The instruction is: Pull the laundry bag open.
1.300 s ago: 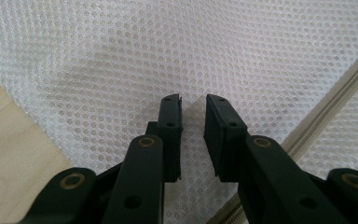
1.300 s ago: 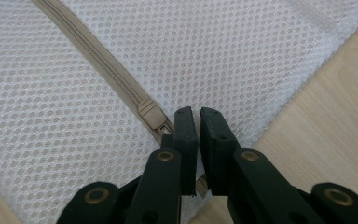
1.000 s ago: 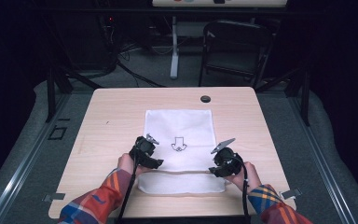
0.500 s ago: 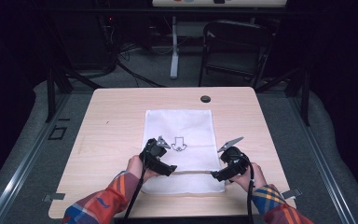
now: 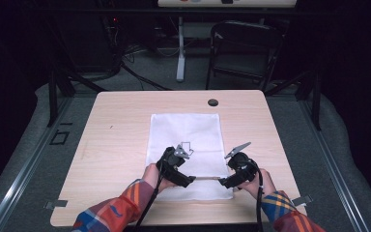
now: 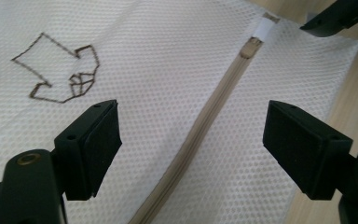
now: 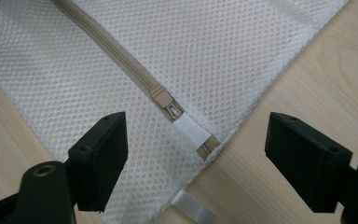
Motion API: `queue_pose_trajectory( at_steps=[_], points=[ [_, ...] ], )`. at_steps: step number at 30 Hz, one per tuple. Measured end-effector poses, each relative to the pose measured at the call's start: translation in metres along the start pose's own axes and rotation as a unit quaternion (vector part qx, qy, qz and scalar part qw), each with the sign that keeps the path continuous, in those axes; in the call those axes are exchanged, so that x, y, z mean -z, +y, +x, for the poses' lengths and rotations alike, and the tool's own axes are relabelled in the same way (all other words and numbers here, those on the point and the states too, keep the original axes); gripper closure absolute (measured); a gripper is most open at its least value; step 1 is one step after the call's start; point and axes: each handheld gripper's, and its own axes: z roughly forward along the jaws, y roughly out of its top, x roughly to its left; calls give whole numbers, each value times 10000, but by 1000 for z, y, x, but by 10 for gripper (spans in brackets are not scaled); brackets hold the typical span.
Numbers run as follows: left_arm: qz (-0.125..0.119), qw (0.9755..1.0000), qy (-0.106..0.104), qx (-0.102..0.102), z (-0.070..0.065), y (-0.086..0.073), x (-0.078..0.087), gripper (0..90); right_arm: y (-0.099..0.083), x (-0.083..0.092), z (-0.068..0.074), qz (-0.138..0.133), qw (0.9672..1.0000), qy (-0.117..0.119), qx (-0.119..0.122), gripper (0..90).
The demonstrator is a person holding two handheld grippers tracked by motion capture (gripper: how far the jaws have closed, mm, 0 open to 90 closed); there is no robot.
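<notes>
High view: white mesh bag (image 5: pixel 186 145) lies flat at centre of table (image 5: pixel 116 145), long side running up-frame, w/ a small arrow logo (image 5: pixel 187 146) near its middle. Left gripper (image 5: pixel 187 182) sits over bag's lower left, right gripper (image 5: pixel 223 183) at its lower right edge; tan zip (image 5: pixel 206 178) runs between them. Person's plaid sleeves (image 5: pixel 121 210) come in at bottom. Small dark disc (image 5: pixel 213 102) near table's far edge, chair (image 5: pixel 244 48) beyond.

Left gripper view: jaws wide apart, nothing between pads, hovering over mesh. Zip (image 6: pixel 200 135) runs from bottom centre to upper right, slider (image 6: pixel 250 46) at that end beside a white tab (image 6: pixel 264 29). Logo (image 6: pixel 60 74) upper left. Other gripper's jaw tip top right.

Right gripper view: jaws wide apart, empty. Zip (image 7: pixel 112 46) comes from top left, ends at slider (image 7: pixel 168 103) mid-frame, white tab (image 7: pixel 193 132) just past it at bag's edge. Bare wood on right and lower left.
</notes>
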Motion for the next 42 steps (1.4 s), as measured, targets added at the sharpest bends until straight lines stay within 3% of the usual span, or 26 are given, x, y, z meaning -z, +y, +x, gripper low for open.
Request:
queue_pose_trajectory(
  at_steps=[4,13,16,21,28,33,39,42],
  points=[
    [33,9999,-89,-133,-7,5,-8,230,-2,1,-1,44,10000,-51,9,307],
    [59,9985,-515,-174,-15,11,-29,430,-4,-4,-1,147,9995,231,159,701],
    [65,9980,-579,-252,-17,12,-34,490,-5,-7,-1,137,9993,310,175,776],
    [92,9973,-602,-412,-20,15,-42,574,-4,-12,-2,68,9996,210,156,883],
    [22,9967,-692,-416,-22,24,-57,685,-4,-24,-1,159,9997,146,121,900],
    [45,9966,-694,-436,-23,27,-68,718,-4,-26,-1,162,9998,81,55,900],
    [57,9963,-688,-508,-25,29,-77,757,-7,-27,-2,14,9997,180,-166,900],
    [46,9963,-648,-556,-26,30,-78,792,-7,-27,-3,21,9997,188,-137,900]
  ],
)
